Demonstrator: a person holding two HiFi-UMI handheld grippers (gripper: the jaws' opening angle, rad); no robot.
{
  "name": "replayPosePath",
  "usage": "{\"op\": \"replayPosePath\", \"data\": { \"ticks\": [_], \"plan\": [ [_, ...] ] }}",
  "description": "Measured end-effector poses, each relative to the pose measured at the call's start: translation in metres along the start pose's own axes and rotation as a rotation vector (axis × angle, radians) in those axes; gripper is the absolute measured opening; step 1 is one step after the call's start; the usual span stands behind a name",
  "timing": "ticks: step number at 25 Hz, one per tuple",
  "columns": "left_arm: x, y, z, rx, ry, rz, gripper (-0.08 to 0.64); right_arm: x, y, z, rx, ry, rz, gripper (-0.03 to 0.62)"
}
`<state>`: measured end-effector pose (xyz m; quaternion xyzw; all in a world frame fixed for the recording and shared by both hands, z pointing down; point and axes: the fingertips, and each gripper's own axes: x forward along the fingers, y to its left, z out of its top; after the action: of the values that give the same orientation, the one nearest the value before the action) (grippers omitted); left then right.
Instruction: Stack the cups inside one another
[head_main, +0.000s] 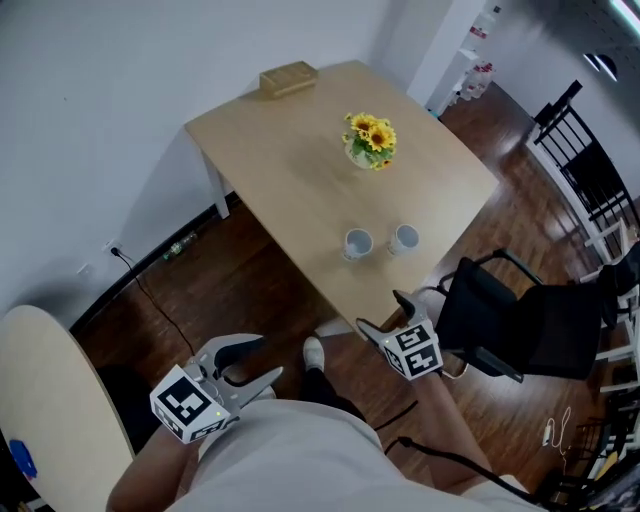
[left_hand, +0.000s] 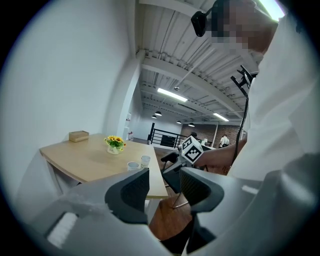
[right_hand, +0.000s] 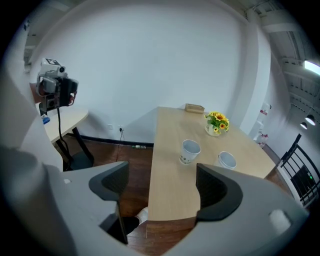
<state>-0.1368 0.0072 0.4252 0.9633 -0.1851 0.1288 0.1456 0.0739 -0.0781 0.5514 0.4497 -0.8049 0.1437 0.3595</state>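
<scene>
Left cup (head_main: 357, 243), right cup (head_main: 403, 239) upright, just apart near table (head_main: 300, 150) edge, unstacked. Right gripper (head_main: 385, 312) at their 6 o'clock, left gripper (head_main: 255, 362) at 7. Both jaws wide, empty, short of table. Likely poised to reach.

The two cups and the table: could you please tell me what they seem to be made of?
Left cup and right cup: probably glazed white ceramic, smooth with a faint sheen. Table: pale wood or wood-look laminate, matte, evenly tan.

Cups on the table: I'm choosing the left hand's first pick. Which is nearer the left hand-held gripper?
The left cup in the head view; the other cup stands toward the black chair.
</scene>
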Motion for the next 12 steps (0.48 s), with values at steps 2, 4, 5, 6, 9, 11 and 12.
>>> {"op": "replayPosePath", "data": {
  "ticks": [2, 4, 5, 6, 9, 11, 12],
  "plan": [
    [0.001, 0.01, 0.004, -0.008, -0.006, 0.036, 0.202, 0.02, -0.016, 0.008, -0.007, 0.001, 0.011, 0.414],
    [0.004, 0.02, 0.009, -0.015, -0.01, 0.076, 0.202, 0.042, -0.033, 0.018, -0.017, 0.0, 0.02, 0.414],
    [0.006, 0.025, 0.012, -0.018, -0.01, 0.096, 0.202, 0.054, -0.041, 0.023, -0.021, 0.001, 0.025, 0.414],
    [0.008, 0.03, 0.014, -0.022, -0.01, 0.115, 0.202, 0.066, -0.05, 0.027, -0.024, 0.002, 0.031, 0.414],
    [0.018, 0.041, 0.022, -0.037, -0.011, 0.164, 0.202, 0.099, -0.072, 0.035, -0.034, 0.02, 0.052, 0.414],
    [0.025, 0.048, 0.027, -0.049, -0.01, 0.193, 0.202, 0.119, -0.085, 0.037, -0.041, 0.037, 0.066, 0.414],
    [0.029, 0.051, 0.029, -0.054, -0.007, 0.204, 0.202, 0.129, -0.091, 0.038, -0.044, 0.047, 0.073, 0.414]
  ]
}}
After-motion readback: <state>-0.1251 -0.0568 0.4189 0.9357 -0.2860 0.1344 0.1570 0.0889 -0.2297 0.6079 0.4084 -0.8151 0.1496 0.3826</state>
